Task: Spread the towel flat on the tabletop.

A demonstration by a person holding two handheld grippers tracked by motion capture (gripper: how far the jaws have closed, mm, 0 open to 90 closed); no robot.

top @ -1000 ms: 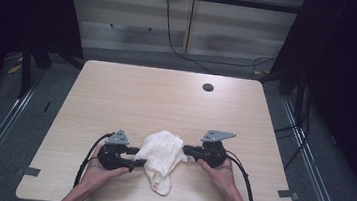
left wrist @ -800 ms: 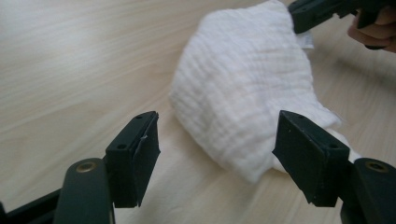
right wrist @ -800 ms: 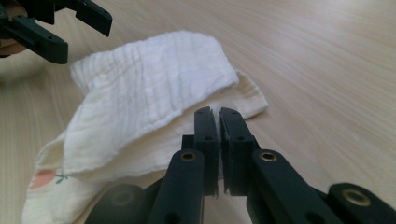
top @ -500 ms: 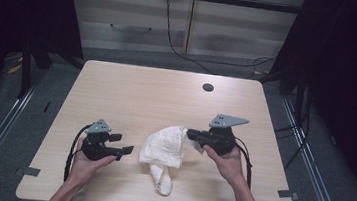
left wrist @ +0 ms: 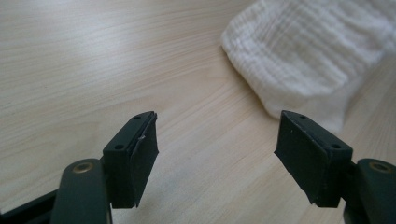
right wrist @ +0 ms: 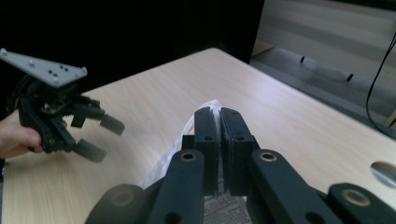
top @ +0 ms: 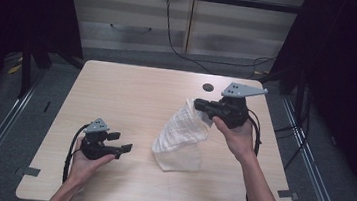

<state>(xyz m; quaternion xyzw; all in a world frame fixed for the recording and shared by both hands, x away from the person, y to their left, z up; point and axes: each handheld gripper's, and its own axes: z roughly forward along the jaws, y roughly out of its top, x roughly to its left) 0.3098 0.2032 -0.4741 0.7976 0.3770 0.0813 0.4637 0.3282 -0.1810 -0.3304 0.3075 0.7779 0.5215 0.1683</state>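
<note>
Left gripper [top: 123,148] sits low over the table [top: 117,94] with jaws spread and nothing between them, having just been opening, white cloth [top: 181,140] mid-table with its bottom edge resting on the wood, right gripper [top: 199,104] raised, pinching the cloth's top corner.
</note>
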